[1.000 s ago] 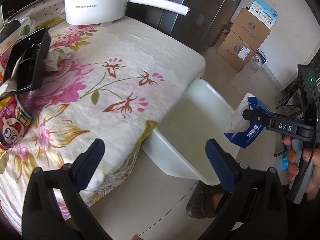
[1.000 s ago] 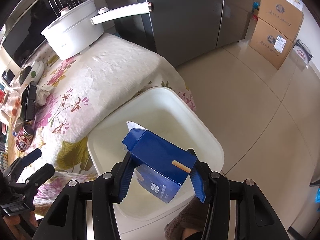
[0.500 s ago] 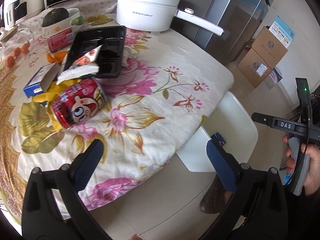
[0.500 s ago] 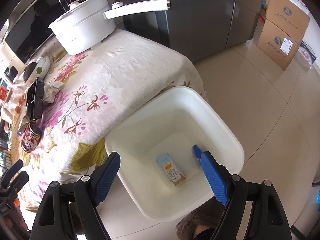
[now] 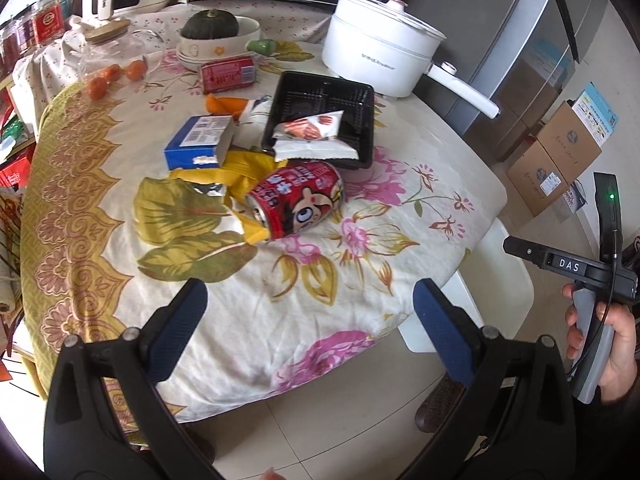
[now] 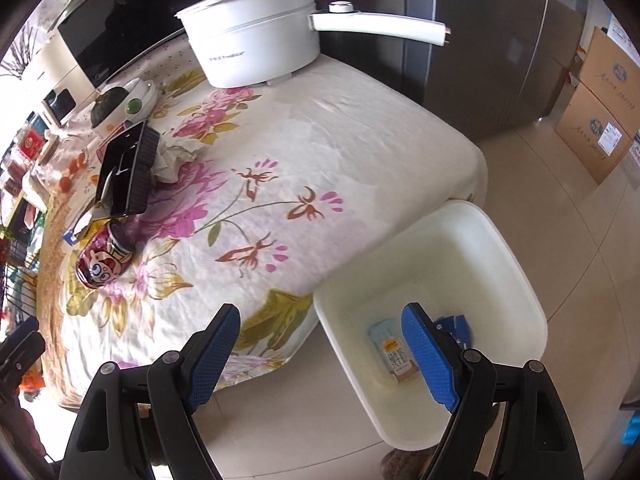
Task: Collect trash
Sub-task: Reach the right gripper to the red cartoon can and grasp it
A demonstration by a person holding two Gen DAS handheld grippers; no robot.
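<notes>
My left gripper (image 5: 310,304) hovers open and empty over the near edge of the flowered table (image 5: 360,280). Beyond it a red drink can (image 5: 298,204) lies on its side on a yellow wrapper (image 5: 240,168). A blue box (image 5: 200,140) and a black tray (image 5: 320,120) holding crumpled wrappers (image 5: 312,136) sit farther back. My right gripper (image 6: 320,314) is open and empty above the gap between the table's edge and the white bin (image 6: 500,232) on the floor. A blue carton (image 6: 452,324) and a pale carton (image 6: 394,352) lie in the bin.
A white electric pot (image 5: 380,60) with a long handle stands at the table's back right. A bowl with a dark squash (image 5: 212,28), a red box (image 5: 228,72) and tangerines (image 5: 100,80) are at the back. A steel fridge (image 6: 500,60) and cardboard boxes (image 6: 600,112) stand beyond the bin.
My right gripper opened, the blue carton dropped into the bin, and the gripper shifted toward the table. My left gripper swung from the bin side over the table, so the can and tray came into view.
</notes>
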